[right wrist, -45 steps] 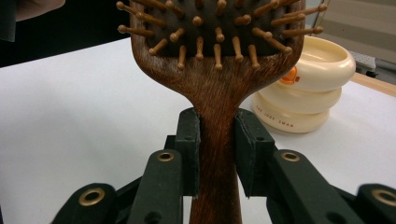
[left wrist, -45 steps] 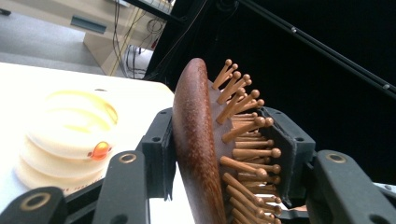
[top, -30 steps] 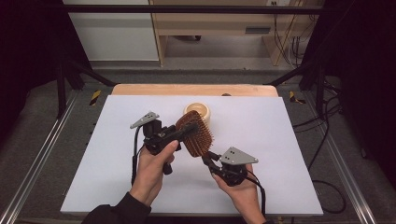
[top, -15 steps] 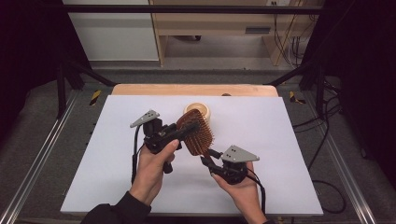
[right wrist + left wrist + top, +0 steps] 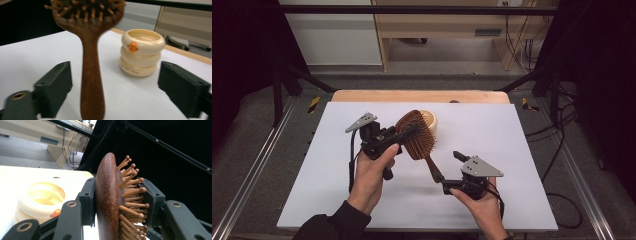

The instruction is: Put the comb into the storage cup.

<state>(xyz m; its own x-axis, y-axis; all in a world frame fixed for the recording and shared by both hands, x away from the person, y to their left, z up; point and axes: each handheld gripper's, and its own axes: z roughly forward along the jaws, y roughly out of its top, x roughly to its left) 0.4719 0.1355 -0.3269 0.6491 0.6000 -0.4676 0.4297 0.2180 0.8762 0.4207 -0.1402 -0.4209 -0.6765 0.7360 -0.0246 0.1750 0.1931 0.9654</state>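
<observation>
Hairbrush point(image 5: 107, 202) shows no readable writing.

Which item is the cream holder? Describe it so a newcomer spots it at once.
Start at the white table; near the middle of its far edge, just behind the wooden hairbrush clamped in the left gripper, stands the cream holder. It looks like three stacked rings, open on top, with one orange dot.

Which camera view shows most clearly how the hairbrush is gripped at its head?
The left gripper view: its pads clamp the hairbrush head, back and bristles. The high view shows the whole brush small; the right gripper view shows the handle between open jaws.
</observation>
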